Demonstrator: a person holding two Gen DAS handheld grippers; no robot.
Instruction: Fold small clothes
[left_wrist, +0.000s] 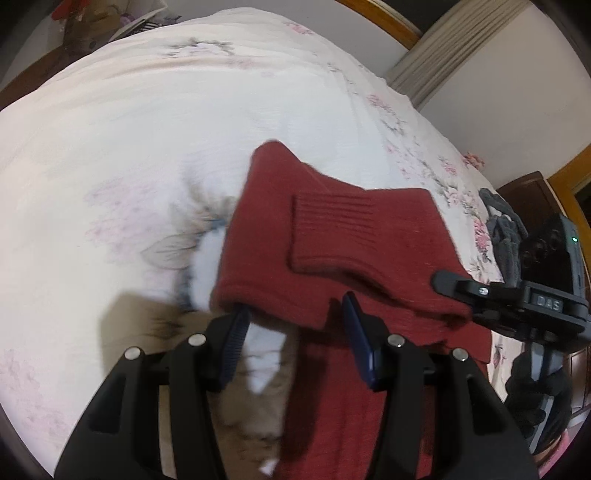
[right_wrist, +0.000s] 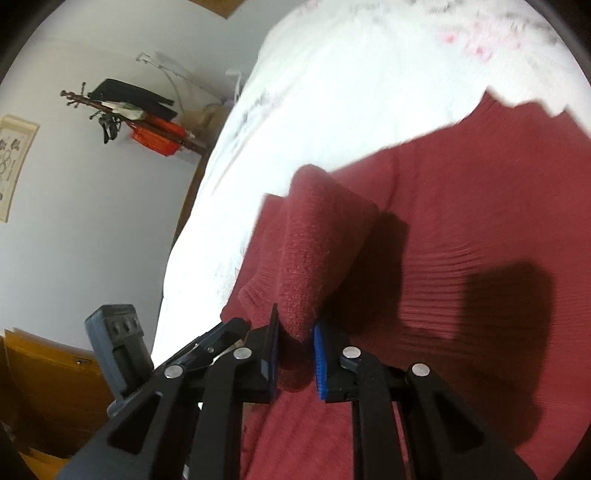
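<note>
On the bed (left_wrist: 110, 155), floral cover: red knit garment (left_wrist: 332, 236) partly lifted. Right gripper (right_wrist: 295, 343) fingers clamped on a bunched fold of it, presumably to carry that edge over. Left gripper (left_wrist: 295, 314) fingers apart, one tip under the hem; likely positioned to pinch the opposite edge.

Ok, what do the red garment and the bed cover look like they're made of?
Red garment: looks like thick knit, wool or acrylic, matte and fuzzy, with ribbed bands showing. Bed cover: seems a thin woven cotton-like fabric, matte, faintly crinkled, with a printed floral pattern. Exact fibres can't be told.
</note>
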